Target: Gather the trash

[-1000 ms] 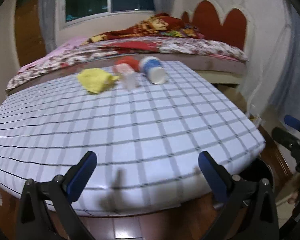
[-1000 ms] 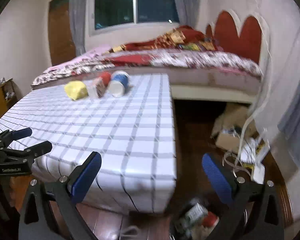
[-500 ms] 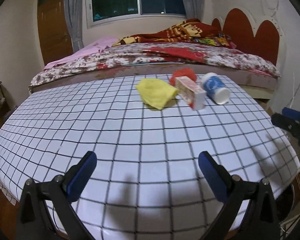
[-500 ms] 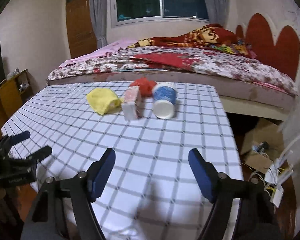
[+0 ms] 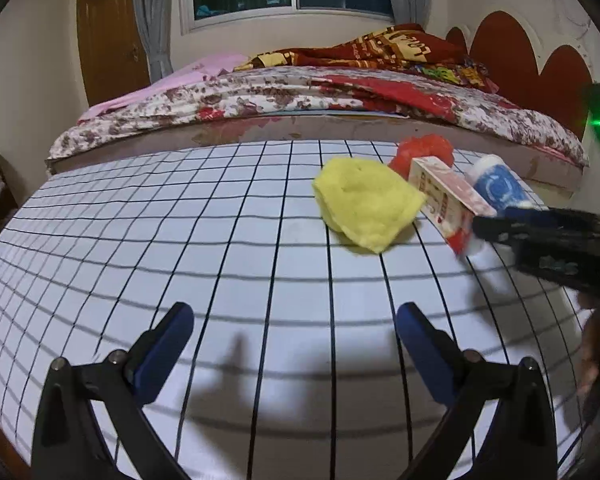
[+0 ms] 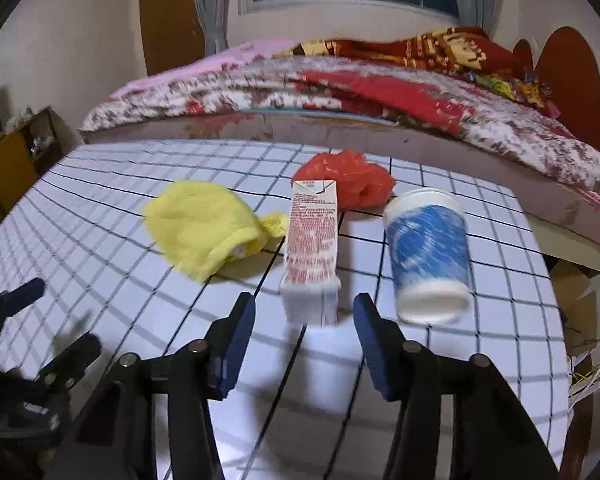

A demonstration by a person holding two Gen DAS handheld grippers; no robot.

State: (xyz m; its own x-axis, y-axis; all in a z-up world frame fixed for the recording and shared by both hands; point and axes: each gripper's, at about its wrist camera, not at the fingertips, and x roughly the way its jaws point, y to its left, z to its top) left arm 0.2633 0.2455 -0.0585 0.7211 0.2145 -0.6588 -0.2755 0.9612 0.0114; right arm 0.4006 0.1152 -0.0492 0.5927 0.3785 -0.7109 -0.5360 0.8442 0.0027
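Trash lies on a table with a white checked cloth: a yellow cloth, a red-and-white carton on its side, a crumpled red plastic bag and a blue-and-white paper cup on its side. My right gripper is open, just short of the carton's near end; it also shows in the left wrist view. My left gripper is open and empty over the near part of the table, also seen in the right wrist view.
A bed with a floral cover and red blanket runs behind the table. A wooden door and a window stand on the far wall. A low wooden shelf is at the left. The table's right edge drops to the floor.
Both grippers have moved forward over the table toward the trash. The right gripper has come up to the carton and its jaws have narrowed. The left gripper has stayed wide open.
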